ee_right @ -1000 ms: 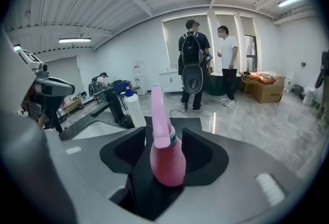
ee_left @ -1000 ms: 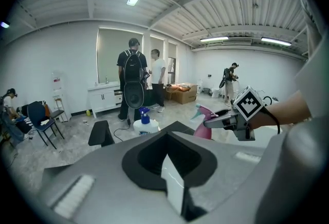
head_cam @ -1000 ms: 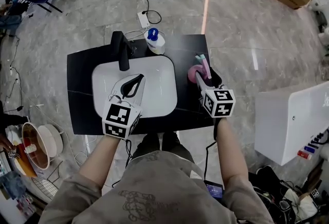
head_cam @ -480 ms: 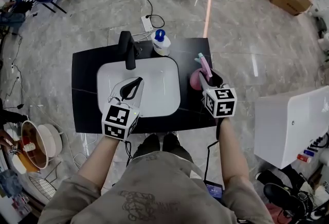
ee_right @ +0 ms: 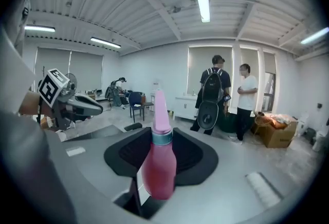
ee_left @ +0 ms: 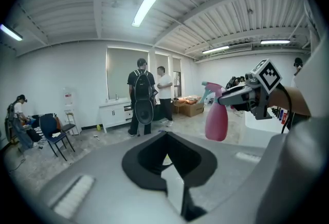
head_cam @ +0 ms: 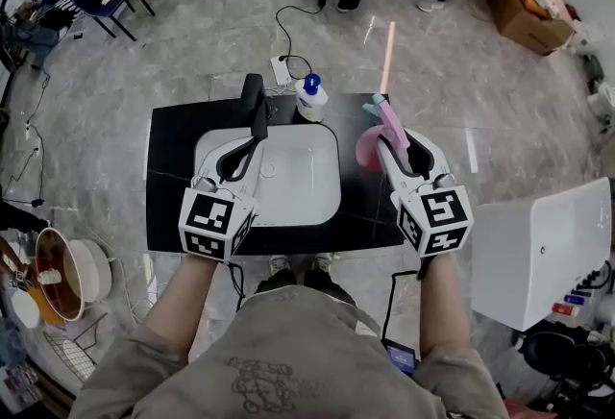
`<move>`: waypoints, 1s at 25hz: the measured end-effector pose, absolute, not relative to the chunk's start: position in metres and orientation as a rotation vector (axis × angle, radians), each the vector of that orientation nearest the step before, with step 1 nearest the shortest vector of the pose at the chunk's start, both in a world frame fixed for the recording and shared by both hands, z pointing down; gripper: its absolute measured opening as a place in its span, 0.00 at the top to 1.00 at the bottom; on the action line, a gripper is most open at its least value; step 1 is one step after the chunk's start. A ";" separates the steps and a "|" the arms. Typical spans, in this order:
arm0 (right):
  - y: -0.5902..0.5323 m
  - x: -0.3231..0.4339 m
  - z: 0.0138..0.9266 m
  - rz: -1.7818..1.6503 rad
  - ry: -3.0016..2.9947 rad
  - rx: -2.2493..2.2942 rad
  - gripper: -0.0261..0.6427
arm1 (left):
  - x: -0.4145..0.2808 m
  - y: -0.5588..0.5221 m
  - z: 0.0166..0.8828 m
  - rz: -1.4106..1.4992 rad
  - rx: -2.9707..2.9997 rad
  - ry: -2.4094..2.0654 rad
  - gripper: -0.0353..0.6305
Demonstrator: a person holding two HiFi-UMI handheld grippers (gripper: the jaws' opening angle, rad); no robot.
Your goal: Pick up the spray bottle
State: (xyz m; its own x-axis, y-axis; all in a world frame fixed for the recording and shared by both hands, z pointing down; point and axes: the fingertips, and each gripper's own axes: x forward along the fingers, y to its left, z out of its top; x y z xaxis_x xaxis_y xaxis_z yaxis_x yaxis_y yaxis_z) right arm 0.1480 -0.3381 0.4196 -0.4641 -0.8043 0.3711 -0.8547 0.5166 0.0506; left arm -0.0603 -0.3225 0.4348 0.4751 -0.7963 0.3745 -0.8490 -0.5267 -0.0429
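Observation:
The pink spray bottle (head_cam: 367, 148) with a teal-and-pink nozzle is held up above the right side of the black counter (head_cam: 163, 179). My right gripper (head_cam: 392, 142) is shut on its body; in the right gripper view the bottle (ee_right: 159, 166) stands upright between the jaws. Seen from the left gripper view, the bottle (ee_left: 216, 121) hangs in the air in the right gripper (ee_left: 245, 96). My left gripper (head_cam: 247, 151) hovers over the left side of the white sink (head_cam: 303, 179), shut with nothing in it (ee_left: 167, 160).
A black faucet (head_cam: 256, 106) stands at the sink's back edge, with a white soap bottle with a blue cap (head_cam: 309, 100) beside it. A power strip and cable (head_cam: 283, 69) lie on the floor beyond. A white cabinet (head_cam: 538, 254) stands to the right. Two people (ee_right: 229, 97) stand across the room.
My right gripper has risen toward the camera with the pink bottle, lifting it off the counter. The left gripper has moved slightly forward over the sink.

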 end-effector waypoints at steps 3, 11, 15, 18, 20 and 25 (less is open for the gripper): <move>-0.324 0.138 0.376 0.104 -2.476 1.385 0.72 | -0.068 -0.319 0.408 0.504 2.613 -1.484 0.95; -0.288 0.127 0.280 -0.097 -2.617 1.468 0.72 | -0.085 -0.299 0.327 0.401 2.723 -1.606 0.95; -0.270 0.122 0.254 -0.145 -2.681 1.483 0.72 | -0.091 -0.281 0.300 0.370 2.764 -1.653 0.95; -0.257 0.119 0.244 -0.155 -2.717 1.485 0.72 | -0.098 -0.268 0.288 0.363 2.766 -1.699 0.95; -0.249 0.116 0.241 -0.146 -2.732 1.484 0.72 | -0.103 -0.260 0.281 0.363 2.757 -1.720 0.95; -0.236 0.106 0.254 -0.097 -2.741 1.424 0.72 | -0.107 -0.249 0.278 0.354 2.771 -1.736 0.95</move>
State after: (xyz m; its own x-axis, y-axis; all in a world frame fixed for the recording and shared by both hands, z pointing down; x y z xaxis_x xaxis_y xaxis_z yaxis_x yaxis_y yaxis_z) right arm 0.1064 -0.2363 0.2543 -0.5744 -0.8184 0.0169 -0.8152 0.5738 0.0794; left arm -0.1068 -0.2489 0.2778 0.4229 -0.9003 0.1027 -0.8686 -0.4351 -0.2370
